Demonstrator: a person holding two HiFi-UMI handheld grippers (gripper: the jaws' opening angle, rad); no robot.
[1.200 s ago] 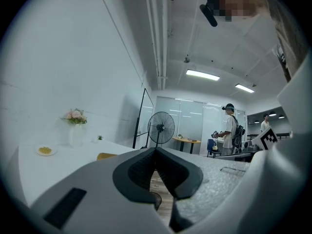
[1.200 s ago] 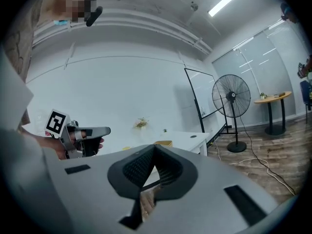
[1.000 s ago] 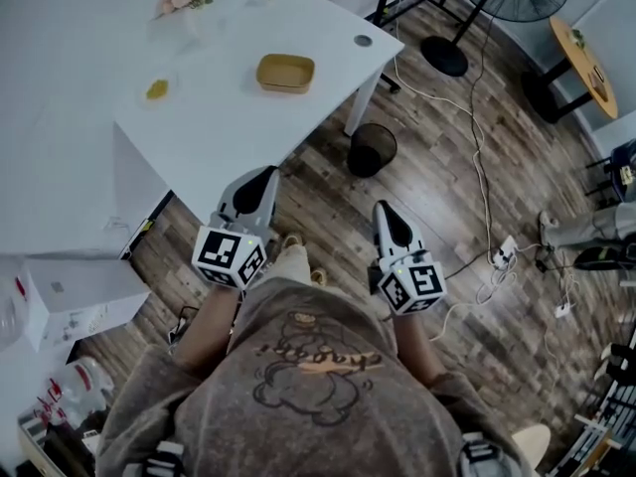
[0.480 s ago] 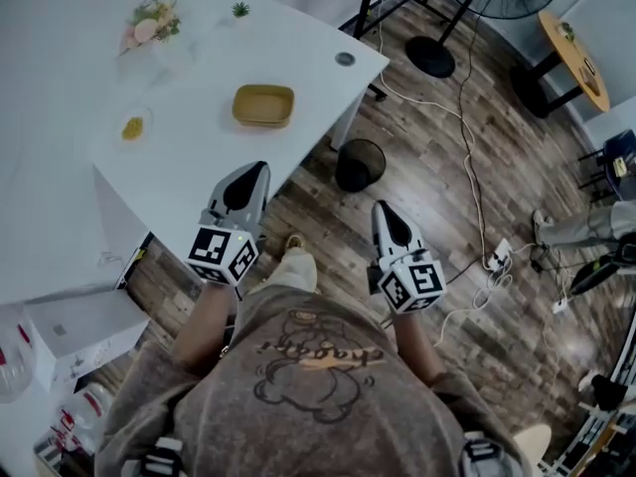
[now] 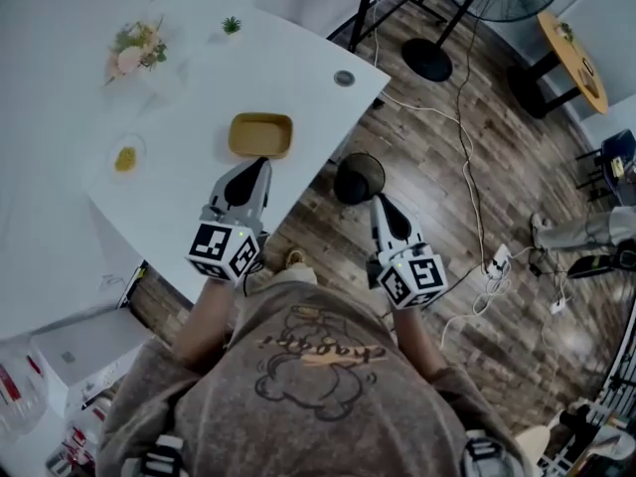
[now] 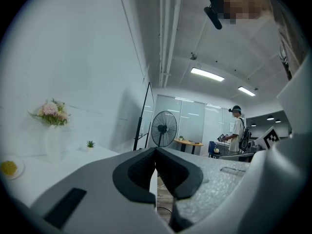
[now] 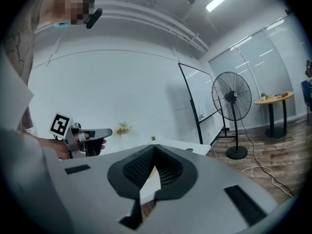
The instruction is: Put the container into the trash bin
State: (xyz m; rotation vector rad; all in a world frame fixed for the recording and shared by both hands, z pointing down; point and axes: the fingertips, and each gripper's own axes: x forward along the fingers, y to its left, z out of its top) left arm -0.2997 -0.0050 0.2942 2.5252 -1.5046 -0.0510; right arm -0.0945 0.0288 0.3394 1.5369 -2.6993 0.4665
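— Where's the container [image 5: 260, 135]?
— On the worktop [image 5: 199, 97], near its edge. The trash bin [image 5: 359, 178] stands on the floor beside that worktop. My left gripper [image 5: 256, 170] and right gripper [image 5: 382, 207] are closed, empty.

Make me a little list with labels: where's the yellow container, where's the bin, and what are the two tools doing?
container: tan, shallow, on the white table
trash bin: black, on the floor beside the table
left tool: shut, empty, just short of the container
right tool: shut, empty, near the bin
task: container not picked up yet
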